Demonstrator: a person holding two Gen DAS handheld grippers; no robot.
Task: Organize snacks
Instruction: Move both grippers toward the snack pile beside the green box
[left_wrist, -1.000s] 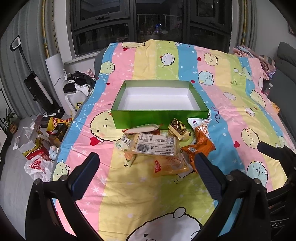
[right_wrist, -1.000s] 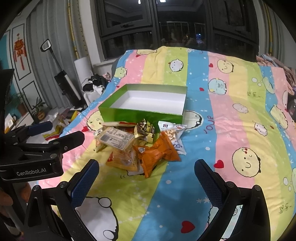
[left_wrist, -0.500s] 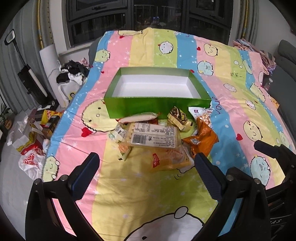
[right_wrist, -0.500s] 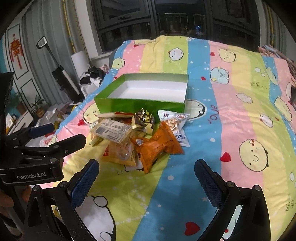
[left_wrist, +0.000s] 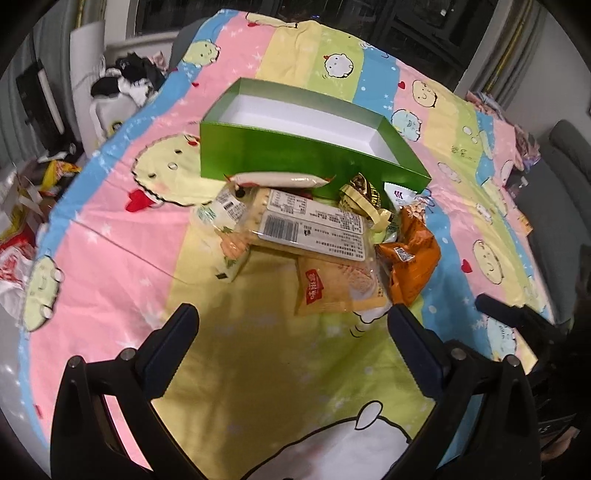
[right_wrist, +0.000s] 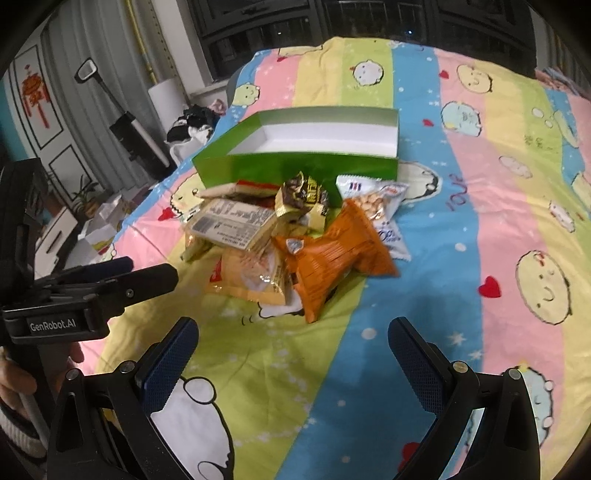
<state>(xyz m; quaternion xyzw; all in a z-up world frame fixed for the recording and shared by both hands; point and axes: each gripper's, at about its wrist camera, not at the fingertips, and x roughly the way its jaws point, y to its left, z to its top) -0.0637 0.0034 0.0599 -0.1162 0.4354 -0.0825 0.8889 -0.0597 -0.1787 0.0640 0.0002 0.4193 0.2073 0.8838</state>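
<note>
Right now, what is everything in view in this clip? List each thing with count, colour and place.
Box: one, green outside, white inside, nothing visible in it, on the bed behind the snacks.
Orange snack bag: one, right front of the pile.
Clear biscuit pack with white label: one, on top of the pile.
Peanut packet: one, white and blue, by the box's right corner.
Gold and brown wrapped snack: one, against the box front.
Bedsheet: one, pastel stripes with cartoon faces.
Left gripper: black, open, short of the pile.
Right gripper: black, open, short of the pile.
</note>
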